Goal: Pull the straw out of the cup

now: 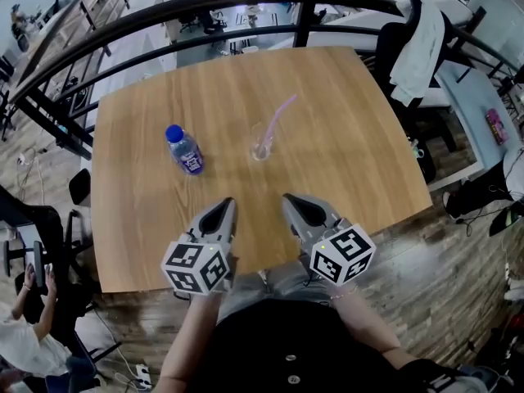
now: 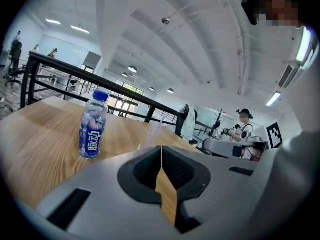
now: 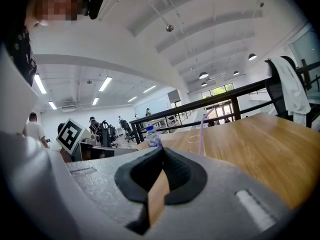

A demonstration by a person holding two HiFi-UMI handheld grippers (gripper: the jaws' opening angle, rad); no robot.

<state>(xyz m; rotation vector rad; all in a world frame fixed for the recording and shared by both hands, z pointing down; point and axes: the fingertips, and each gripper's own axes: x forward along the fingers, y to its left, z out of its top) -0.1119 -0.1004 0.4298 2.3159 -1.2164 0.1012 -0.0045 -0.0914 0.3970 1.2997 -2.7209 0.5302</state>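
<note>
Wooden counter [image 1: 352, 162]: lilac plastic straw [image 1: 278, 115] not yet pulled from clear plastic cup [image 1: 261, 144]; your left claw [image 1: 226, 205] and right claw [image 1: 289, 199], both clenched empty, hover near you.

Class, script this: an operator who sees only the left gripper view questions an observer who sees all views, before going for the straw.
Operator: Are the right tongs open?
Observer: No; the right gripper view shows the right tongs closed together, holding nothing.
Operator: Is the straw in the cup?
Observer: Yes; the head view shows the purple straw standing in the clear cup, leaning away to the right.
</note>
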